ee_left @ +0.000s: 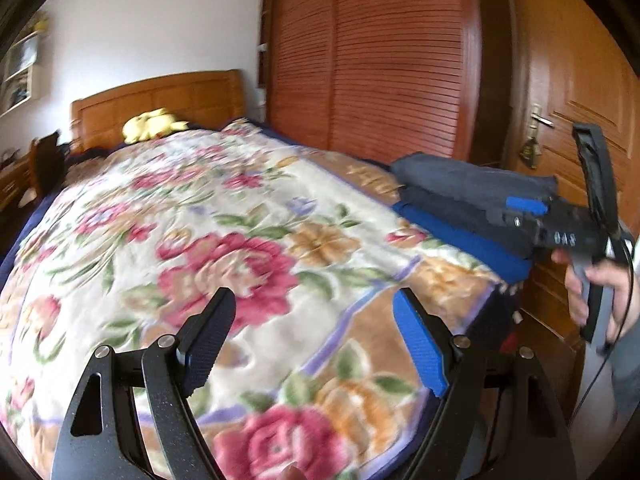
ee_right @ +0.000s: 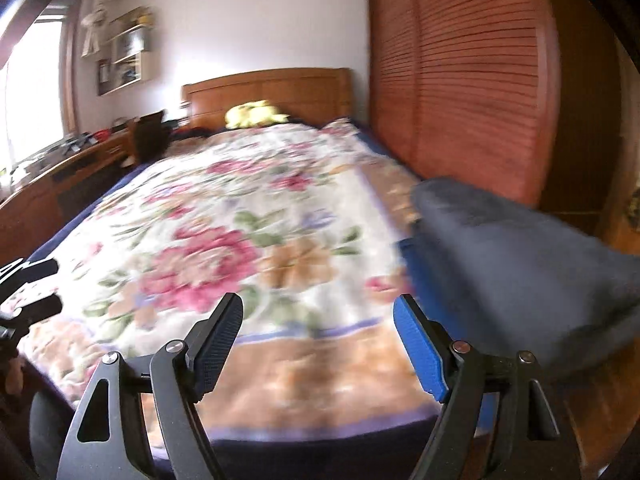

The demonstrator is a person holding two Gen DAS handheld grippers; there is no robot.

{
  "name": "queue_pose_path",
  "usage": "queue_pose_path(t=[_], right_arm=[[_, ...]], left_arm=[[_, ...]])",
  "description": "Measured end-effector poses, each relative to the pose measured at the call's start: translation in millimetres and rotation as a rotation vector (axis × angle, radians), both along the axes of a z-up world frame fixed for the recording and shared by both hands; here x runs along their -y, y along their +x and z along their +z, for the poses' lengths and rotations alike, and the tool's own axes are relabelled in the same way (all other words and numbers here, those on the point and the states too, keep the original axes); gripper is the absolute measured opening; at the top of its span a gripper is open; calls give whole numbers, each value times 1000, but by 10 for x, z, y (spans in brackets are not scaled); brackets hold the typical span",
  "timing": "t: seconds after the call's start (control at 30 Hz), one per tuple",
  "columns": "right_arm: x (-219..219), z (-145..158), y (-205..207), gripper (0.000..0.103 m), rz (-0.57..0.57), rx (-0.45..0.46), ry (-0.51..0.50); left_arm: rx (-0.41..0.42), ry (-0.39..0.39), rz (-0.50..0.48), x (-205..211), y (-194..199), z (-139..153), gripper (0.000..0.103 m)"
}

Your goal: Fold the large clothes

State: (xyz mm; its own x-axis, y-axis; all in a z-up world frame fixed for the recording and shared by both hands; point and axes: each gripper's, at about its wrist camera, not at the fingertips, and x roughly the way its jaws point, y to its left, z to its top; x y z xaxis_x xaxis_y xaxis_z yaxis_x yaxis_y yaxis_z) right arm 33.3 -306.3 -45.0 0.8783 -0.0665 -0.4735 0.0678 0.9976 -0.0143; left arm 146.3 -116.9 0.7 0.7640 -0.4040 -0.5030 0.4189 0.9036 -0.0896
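Note:
A stack of folded clothes [ee_left: 472, 196], dark grey on top with a blue piece underneath, lies on the right near corner of the bed. In the right wrist view the stack [ee_right: 520, 264] fills the right side, blurred. My left gripper [ee_left: 314, 296] hangs open over the floral blanket [ee_left: 224, 240] with nothing between its fingers. My right gripper [ee_right: 319, 300] is open too, empty, above the blanket's [ee_right: 240, 248] tan border just left of the stack. In the left wrist view the right gripper [ee_left: 520, 212] shows beside the stack, held by a hand [ee_left: 592, 292]. The left gripper [ee_right: 32, 288] shows at the left edge.
A wooden headboard [ee_left: 160, 100] and a yellow plush toy [ee_left: 152, 124] are at the bed's far end. A louvred wardrobe [ee_left: 380, 60] and a wooden door [ee_left: 580, 100] stand along the right. A desk [ee_right: 60, 176] and wall shelves [ee_right: 128, 52] are on the left.

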Motion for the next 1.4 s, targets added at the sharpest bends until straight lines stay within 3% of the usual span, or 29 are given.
queue_pose_path(t=[0.37,0.8,1.1,1.4], right_arm=[[-999,-417,346,79,170,-36,18],[-1393,-499,388,79,254,39,90],[-1530,-559,115,79,264,108,56],[-1534,-621,7,79,261,120,33]], left_arm=[[-40,16,231,-863,15,-336,82],[1,24,401,-1475,-505,-257,82],[26,-17,452,-1740,-804,-164,82],[46,-24,460,-1757,-908,-141,82]])
